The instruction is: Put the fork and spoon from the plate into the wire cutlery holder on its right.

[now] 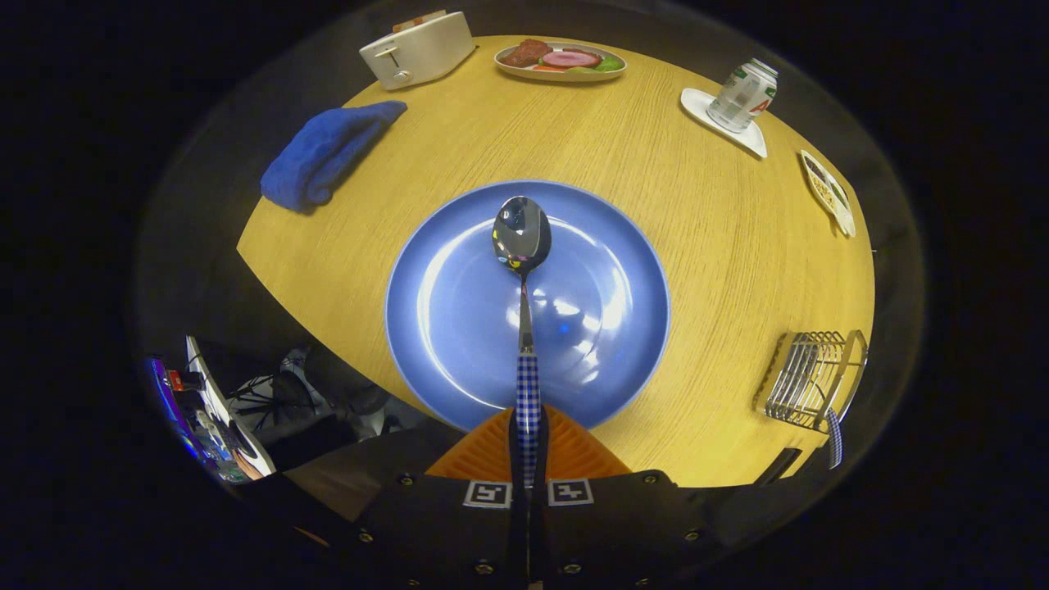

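Gripper point(529, 459): fingers pressed together on the spoon's checked handle.
Spoon point(522, 246): held between the fingers, bowl pointing ahead over the blue plate point(442, 328).
Wire cutlery holder point(811, 377): on the table right of the plate, a checked handle at its near end.

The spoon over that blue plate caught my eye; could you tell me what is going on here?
A person's handheld gripper is shut on the spoon, clamping its checked handle, with the bowl out over the blue plate. The wire cutlery holder stands to the right on the table; a checked handle like the spoon's shows at its near end, probably the fork.
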Tool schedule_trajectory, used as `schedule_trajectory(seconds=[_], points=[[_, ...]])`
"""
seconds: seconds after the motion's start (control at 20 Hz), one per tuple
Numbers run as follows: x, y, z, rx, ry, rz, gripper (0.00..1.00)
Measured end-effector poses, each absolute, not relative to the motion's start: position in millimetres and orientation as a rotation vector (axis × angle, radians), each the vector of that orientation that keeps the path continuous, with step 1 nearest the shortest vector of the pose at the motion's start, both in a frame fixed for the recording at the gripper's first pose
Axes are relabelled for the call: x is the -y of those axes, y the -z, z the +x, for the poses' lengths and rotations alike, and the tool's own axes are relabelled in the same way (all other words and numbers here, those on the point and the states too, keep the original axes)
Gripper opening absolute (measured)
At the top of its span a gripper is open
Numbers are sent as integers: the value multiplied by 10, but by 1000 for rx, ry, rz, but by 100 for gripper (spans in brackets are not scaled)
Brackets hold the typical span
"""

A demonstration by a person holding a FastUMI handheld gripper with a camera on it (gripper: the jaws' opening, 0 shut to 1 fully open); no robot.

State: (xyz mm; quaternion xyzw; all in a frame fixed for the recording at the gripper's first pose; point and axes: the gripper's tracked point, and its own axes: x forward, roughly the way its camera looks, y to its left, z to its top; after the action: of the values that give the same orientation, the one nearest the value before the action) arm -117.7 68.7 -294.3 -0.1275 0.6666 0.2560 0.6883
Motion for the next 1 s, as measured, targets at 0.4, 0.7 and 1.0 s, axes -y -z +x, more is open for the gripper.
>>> schedule_trajectory(seconds=[0.4, 0.7, 1.0], points=[[-80, 2522, -1130, -1477, -492, -282, 2], [438, 2300, -1160, -1490, -415, -261, 2], [798, 2157, -1134, -1500, -356, -249, 2]])
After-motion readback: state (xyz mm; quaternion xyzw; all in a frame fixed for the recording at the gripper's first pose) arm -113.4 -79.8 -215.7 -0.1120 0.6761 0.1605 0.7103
